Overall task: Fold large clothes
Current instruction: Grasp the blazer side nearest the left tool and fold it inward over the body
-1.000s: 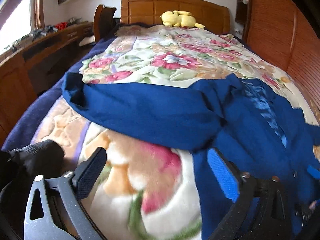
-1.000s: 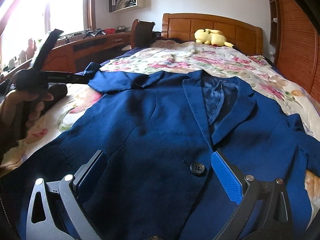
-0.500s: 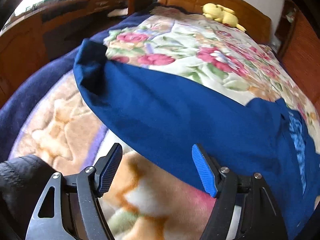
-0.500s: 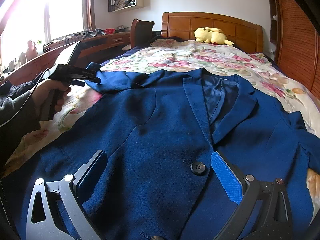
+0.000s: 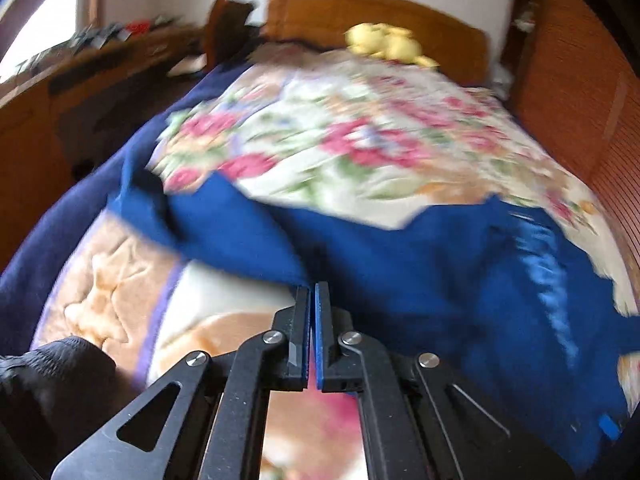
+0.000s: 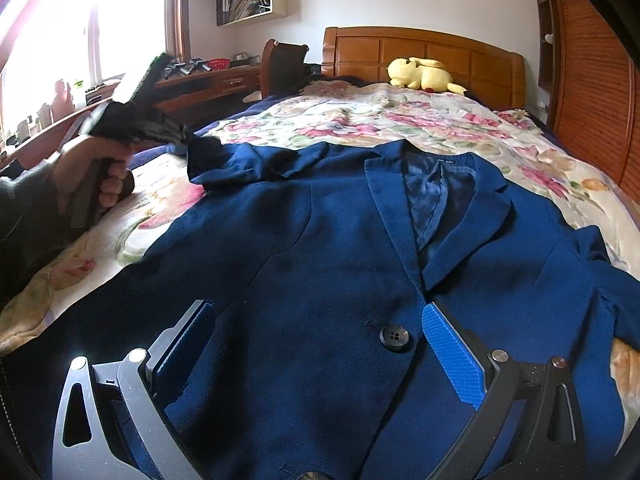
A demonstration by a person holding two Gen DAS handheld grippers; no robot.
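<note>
A navy blue blazer (image 6: pixel 320 248) lies face up on the floral bedspread, lapels open, a black button (image 6: pixel 395 337) at its front. Its left sleeve (image 5: pixel 240 232) stretches across the bed in the left wrist view. My left gripper (image 5: pixel 312 290) is shut on the near edge of that sleeve. It also shows in the right wrist view (image 6: pixel 176 136), held in a hand at the sleeve's end, with the sleeve bunched there. My right gripper (image 6: pixel 316 336) is open and hovers low over the blazer's front, near the button.
The floral bedspread (image 6: pixel 400 120) covers the bed. A yellow plush toy (image 6: pixel 424 74) lies by the wooden headboard (image 6: pixel 420 48). A wooden desk (image 6: pixel 208 84) with a chair runs along the left. A slatted wooden wardrobe (image 6: pixel 592 80) stands on the right.
My left gripper has closed on the sleeve's edge; it was open before. The sleeve has bunched and shifted toward the blazer's body. My right gripper has stayed still.
</note>
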